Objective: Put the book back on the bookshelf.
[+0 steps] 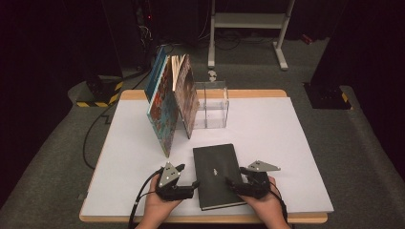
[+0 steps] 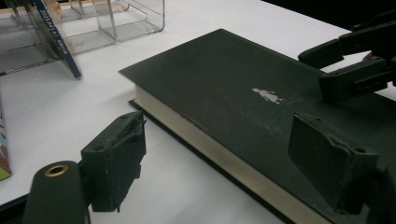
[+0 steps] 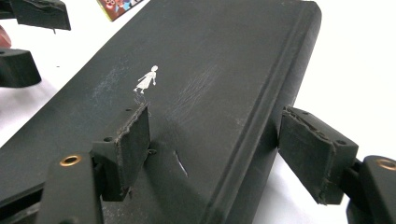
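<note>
black book [image 1: 217, 174] lies flat with its long edges sitting between both sets of jaws. left gripper [image 1: 186, 179] and right gripper [image 1: 235, 179] are both open, pads not pressing on it.

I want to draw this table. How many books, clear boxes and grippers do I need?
Books: 3, the black book lying flat, a blue-edged book and a colourful book standing, plus an open one that may be a fourth; hard to tell.
Clear boxes: 1, the clear box.
Grippers: 2, left gripper and right gripper.
Total: 6.
</note>
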`<state>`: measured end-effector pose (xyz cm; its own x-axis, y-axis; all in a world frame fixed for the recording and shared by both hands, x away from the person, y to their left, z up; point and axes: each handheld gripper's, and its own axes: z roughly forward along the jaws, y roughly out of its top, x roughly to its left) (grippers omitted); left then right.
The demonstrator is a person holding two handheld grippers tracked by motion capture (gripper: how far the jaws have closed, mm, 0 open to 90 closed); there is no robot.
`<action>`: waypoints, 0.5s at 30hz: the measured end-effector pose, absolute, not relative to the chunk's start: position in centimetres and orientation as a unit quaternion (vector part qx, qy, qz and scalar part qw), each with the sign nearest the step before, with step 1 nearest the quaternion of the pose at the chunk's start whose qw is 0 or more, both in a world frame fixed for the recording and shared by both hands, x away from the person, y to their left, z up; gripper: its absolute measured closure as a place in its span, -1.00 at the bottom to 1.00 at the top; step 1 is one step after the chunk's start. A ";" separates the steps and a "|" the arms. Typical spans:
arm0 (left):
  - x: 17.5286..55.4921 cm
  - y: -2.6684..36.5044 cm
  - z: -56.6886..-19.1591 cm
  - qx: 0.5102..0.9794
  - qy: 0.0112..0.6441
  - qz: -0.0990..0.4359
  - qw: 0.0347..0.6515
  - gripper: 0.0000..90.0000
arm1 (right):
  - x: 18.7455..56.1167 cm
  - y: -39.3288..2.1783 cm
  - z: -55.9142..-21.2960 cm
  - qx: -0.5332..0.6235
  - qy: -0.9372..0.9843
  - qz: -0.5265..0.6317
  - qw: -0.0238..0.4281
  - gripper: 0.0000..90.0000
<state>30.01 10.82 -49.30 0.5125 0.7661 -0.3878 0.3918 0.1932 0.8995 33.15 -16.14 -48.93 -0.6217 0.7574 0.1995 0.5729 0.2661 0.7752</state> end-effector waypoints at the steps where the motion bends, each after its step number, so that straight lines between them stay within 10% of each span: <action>1: 30.0 10.8 -49.3 0.617 0.469 0.152 0.614 -0.57 | 33.2 -16.1 -48.9 0.421 0.789 0.435 0.106 -0.44; 15: 29.3 10.2 -49.8 0.628 0.463 0.138 0.610 -0.54 | 28.8 -17.7 -49.3 0.399 0.794 0.450 0.087 -0.51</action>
<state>29.34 10.20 -49.78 0.5339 0.7499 -0.3906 0.4129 0.1720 0.8944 28.82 -17.68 -49.30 -0.6670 0.7117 0.2204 0.5545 0.2767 0.7848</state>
